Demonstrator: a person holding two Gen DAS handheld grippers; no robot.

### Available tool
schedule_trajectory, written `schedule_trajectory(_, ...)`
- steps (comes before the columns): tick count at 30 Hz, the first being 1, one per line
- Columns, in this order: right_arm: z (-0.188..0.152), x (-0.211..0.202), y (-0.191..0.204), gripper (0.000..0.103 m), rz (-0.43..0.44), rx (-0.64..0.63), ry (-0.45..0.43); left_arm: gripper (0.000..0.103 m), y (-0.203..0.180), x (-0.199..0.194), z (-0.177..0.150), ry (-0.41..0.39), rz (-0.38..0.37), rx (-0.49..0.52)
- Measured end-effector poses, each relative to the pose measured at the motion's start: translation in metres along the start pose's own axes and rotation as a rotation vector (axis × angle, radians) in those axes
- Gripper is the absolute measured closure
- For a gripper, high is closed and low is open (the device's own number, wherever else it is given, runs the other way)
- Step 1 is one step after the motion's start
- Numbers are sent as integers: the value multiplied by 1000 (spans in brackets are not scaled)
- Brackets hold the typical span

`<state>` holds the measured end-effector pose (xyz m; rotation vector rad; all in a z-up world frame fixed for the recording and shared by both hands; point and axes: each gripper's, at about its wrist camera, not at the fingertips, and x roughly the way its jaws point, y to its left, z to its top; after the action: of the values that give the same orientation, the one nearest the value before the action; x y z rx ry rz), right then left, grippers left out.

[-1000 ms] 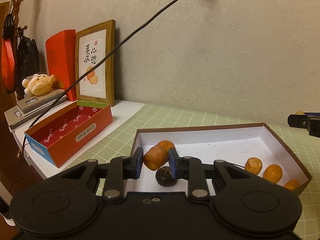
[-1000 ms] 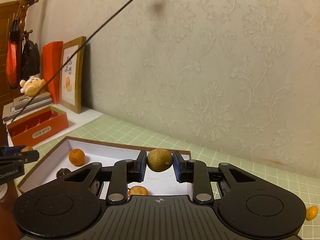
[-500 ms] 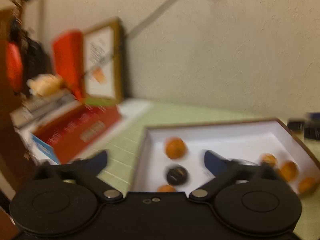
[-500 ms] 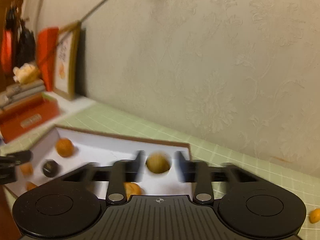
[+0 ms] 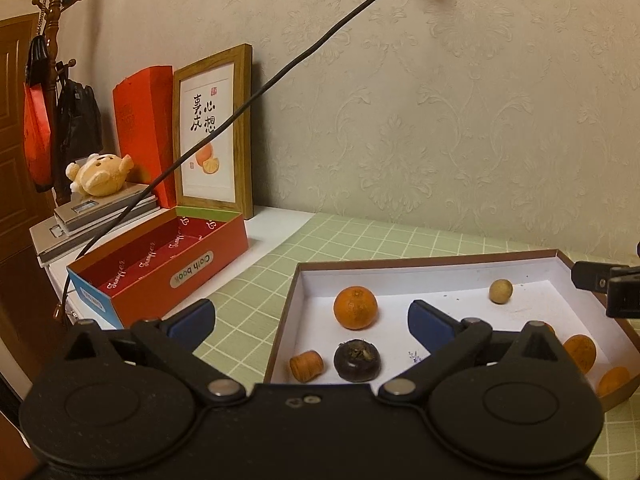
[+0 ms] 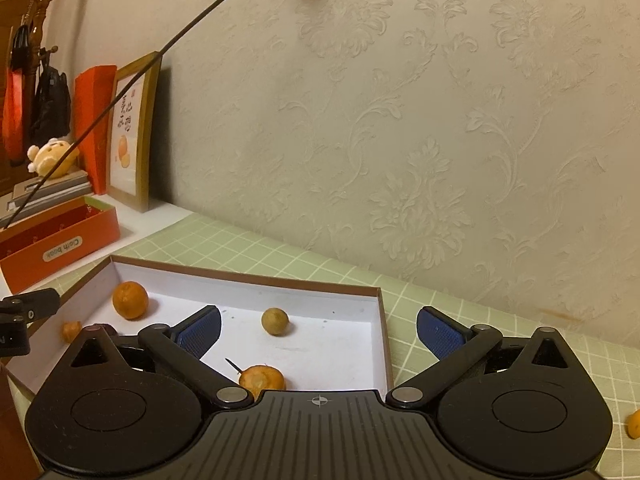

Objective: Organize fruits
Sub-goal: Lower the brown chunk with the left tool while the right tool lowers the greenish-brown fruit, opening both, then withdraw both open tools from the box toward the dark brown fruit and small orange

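A shallow white box with a brown rim (image 5: 420, 264) (image 6: 244, 276) lies on the green checked mat. In it are an orange mandarin (image 5: 355, 307) (image 6: 129, 299), a dark round fruit (image 5: 357, 361), a small orange cylinder-shaped piece (image 5: 307, 365) (image 6: 71, 330), a small tan round fruit (image 5: 500, 291) (image 6: 275, 321) and several orange fruits at the right (image 5: 579, 352). One stemmed orange fruit (image 6: 261, 378) lies near my right gripper. My left gripper (image 5: 311, 322) is open and empty above the box's left edge. My right gripper (image 6: 319, 333) is open and empty above the box's right end.
An open red box (image 5: 160, 264) (image 6: 60, 236), a framed picture (image 5: 214, 132), a red bag (image 5: 144, 128) and a plush toy (image 5: 100, 174) on stacked devices stand at the left. One orange fruit (image 6: 634, 424) lies on the mat at the right. A black cable (image 5: 280, 76) crosses overhead.
Both grippers opened. The left let go of the orange cylinder piece, the right let go of the tan fruit; both now lie in the box. Both grippers drew back a little.
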<state>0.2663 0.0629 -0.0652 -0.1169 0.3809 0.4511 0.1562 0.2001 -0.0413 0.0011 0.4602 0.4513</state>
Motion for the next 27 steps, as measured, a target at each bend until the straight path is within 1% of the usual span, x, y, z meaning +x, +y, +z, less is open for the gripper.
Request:
schedule_trajectory(10,-3,-6,-2,0,3,8,11,6,-4,-6,1,-18,1,20)
schedule_trajectory(14,-4,-12,-4,0,4,10,16,6,-12,-13,4,-32,1,53)
schedule_trajectory(27,-5,-48,-21,0,-43,-9,2,6,-38,-34,9,-55,-48,79)
